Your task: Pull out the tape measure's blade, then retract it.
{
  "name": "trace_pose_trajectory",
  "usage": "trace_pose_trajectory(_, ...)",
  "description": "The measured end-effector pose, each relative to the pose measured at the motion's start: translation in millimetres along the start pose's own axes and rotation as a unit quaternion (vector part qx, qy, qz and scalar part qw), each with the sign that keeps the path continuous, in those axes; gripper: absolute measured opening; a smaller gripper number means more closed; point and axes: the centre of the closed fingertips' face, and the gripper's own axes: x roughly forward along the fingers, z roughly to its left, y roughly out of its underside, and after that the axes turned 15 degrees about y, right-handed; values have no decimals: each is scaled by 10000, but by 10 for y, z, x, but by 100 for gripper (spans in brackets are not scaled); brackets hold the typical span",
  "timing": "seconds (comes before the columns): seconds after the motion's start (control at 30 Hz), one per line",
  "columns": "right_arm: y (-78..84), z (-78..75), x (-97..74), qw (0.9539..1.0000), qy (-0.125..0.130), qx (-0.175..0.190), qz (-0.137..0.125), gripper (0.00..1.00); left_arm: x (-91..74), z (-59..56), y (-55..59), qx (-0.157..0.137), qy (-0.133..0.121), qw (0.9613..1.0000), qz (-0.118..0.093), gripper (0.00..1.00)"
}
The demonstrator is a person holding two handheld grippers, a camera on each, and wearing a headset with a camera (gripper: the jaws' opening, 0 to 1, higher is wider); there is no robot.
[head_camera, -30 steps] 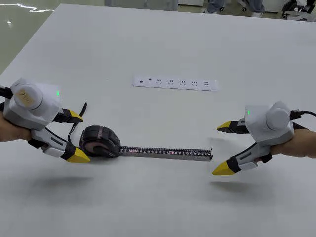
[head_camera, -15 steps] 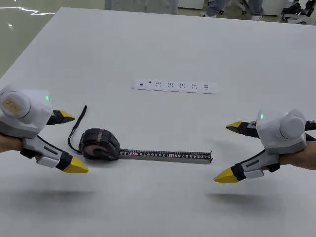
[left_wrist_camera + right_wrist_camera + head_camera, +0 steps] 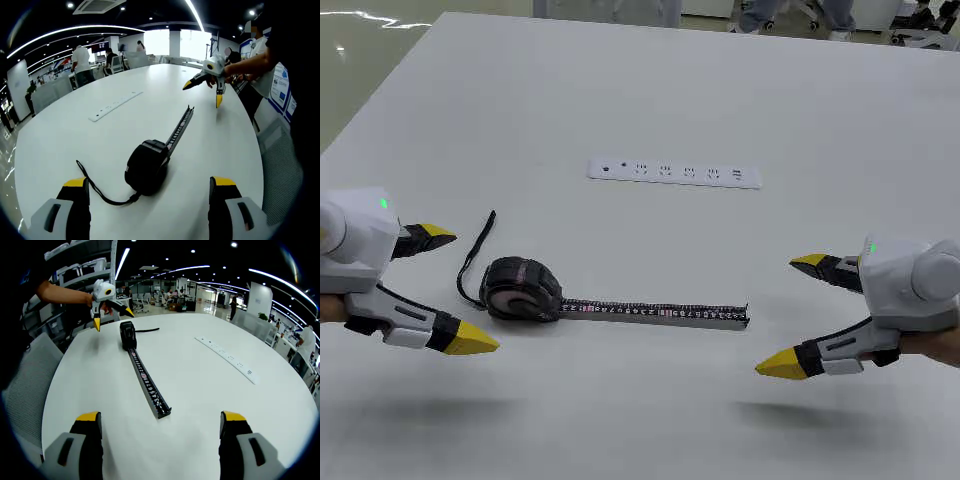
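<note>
**A:** So, the tape measure point(image 3: 521, 288) lies on the white table point(image 3: 720, 80), left of centre and low in the head view. Its round black case point(image 3: 146, 166) rests on its side. The blade point(image 3: 655, 312) is already drawn out flat along the tabletop, pointing to the right of the frame.

**B:** Yes, and that line is what you steer by. The long axis runs nearly straight across the frame from left to right, dipping a little at the right. The case is at the left end and the end hook point(image 3: 746, 314) at the right. A thin black strap point(image 3: 475, 255) trails off the case toward the upper left.

**A:** Your left gripper point(image 3: 463, 288) is the one nearer the case. Its jaws stand wide apart with nothing in them, and the case lies just beside them on their right. In the left gripper view the case sits straight ahead between the jaws, and the blade runs away toward the upper right.

**B:** Your right gripper point(image 3: 788, 314) is spread apart and empty too, a little to the right of the hook and not touching it. In the right gripper view the blade's end point(image 3: 162, 412) lies ahead at centre, and its length recedes to the upper left toward the case.

**A:** The pull looks done to me, so the retraction remains. The blade would then travel leftward along that axis into the case.

**B:** The power strip point(image 3: 675, 171) lies well apart from the blade, higher in the frame and parallel to it.
</note>
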Motion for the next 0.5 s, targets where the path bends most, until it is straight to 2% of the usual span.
trace_pose_trajectory(0.4, 1, 73, -111, 9991, 306, 246, -170, 100, -103, -94, -27, -171, -347, 9980, -500, 98)
trace_pose_trajectory(0.5, -5, 107, -143, 9986, 375, 303, -216, 100, -113, -143, -21, -198, -408, 9974, -561, 98)
